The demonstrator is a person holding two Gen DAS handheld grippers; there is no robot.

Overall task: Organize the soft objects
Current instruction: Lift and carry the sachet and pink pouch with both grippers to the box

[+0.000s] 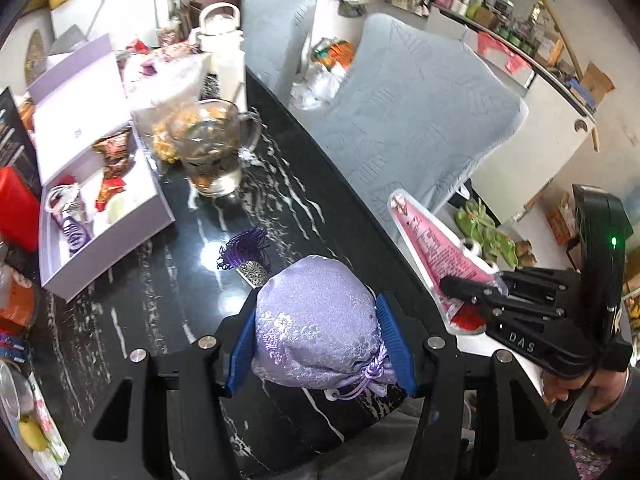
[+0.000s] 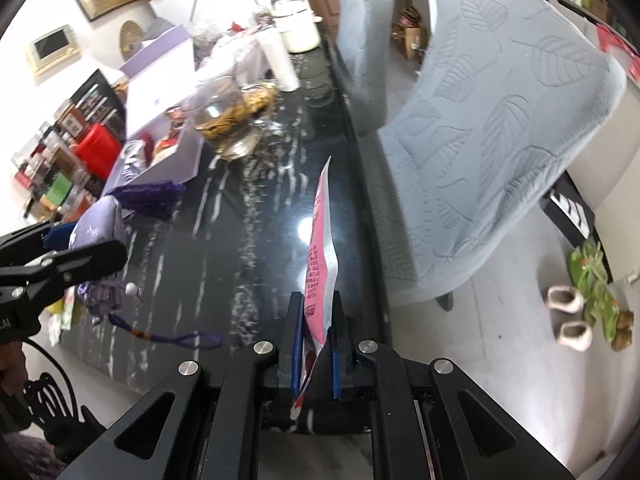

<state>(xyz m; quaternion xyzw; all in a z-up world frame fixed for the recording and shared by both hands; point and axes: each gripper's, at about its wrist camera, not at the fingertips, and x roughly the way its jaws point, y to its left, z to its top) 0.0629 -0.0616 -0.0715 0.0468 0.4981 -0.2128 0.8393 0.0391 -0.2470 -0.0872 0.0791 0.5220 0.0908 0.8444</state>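
A lilac brocade pouch [image 1: 316, 320] with a drawstring neck hangs above the black marble table [image 1: 248, 220], squeezed between the blue pads of my left gripper [image 1: 318, 330]. A purple tassel [image 1: 246, 250] trails from it over the table. In the right wrist view the same pouch [image 2: 98, 236] shows at the left with its cord dangling. My right gripper [image 2: 316, 332] is shut on a flat pink and silver sachet [image 2: 320, 248], held on edge above the table. The left wrist view shows this sachet [image 1: 436, 248] at the right, in the other gripper's fingers.
An open lilac gift box [image 1: 100, 184] with wrapped sweets lies at the left. A glass teapot [image 1: 212, 148] stands mid-table, a white kettle [image 1: 220, 28] behind it. Grey covered chairs [image 1: 420, 120] line the table's right edge. Slippers [image 2: 592, 296] lie on the floor.
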